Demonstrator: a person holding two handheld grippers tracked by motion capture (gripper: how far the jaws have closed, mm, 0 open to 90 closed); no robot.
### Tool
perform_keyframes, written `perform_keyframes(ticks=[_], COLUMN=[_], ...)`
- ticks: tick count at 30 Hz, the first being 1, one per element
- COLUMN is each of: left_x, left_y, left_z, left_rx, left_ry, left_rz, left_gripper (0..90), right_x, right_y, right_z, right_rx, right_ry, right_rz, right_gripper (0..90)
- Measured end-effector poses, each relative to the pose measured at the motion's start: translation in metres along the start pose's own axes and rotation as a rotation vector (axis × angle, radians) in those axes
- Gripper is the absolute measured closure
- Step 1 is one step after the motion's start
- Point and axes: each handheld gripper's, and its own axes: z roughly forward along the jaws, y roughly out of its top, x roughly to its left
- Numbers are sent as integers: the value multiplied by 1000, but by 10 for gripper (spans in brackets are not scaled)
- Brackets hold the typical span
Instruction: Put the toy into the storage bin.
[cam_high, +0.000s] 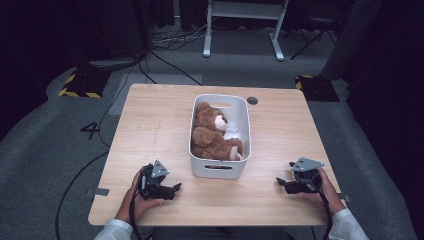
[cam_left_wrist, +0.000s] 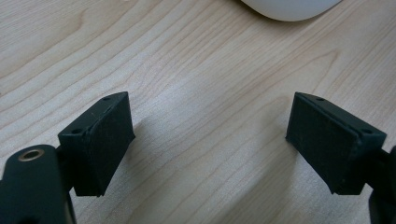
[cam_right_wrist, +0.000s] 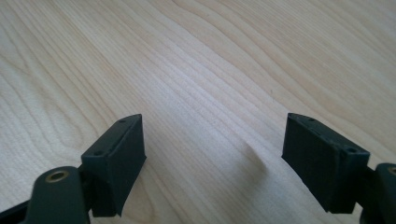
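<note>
Wood table, frame centre: white bin holds teddy bear. Left gripper lower left, right gripper lower right; both jaws apart, empty.

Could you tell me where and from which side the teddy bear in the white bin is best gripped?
Come from straight above, since the white bin walls it in all round. The teddy bear lies on its back, so its round belly is the highest, softest part; close a gripper across that. Both the left gripper and right gripper are open near the table's front.
</note>
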Motion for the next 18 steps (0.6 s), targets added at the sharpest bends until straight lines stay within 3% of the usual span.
perform_keyframes(ticks=[9, 15, 18], left_x=[0, 0, 0], left_y=[0, 0, 0], left_z=[0, 0, 0], left_rx=[1, 1, 1], left_ry=[2, -1, -1], left_rz=[1, 2, 3], left_gripper=[148, 148, 148], right_x=[-5, -11, -14], right_y=[-14, -26, -28], right_z=[-4, -4, -5], right_rx=[-45, -71, -65], right_ry=[28, 57, 40], right_rz=[76, 172, 197], right_gripper=[186, 156, 151])
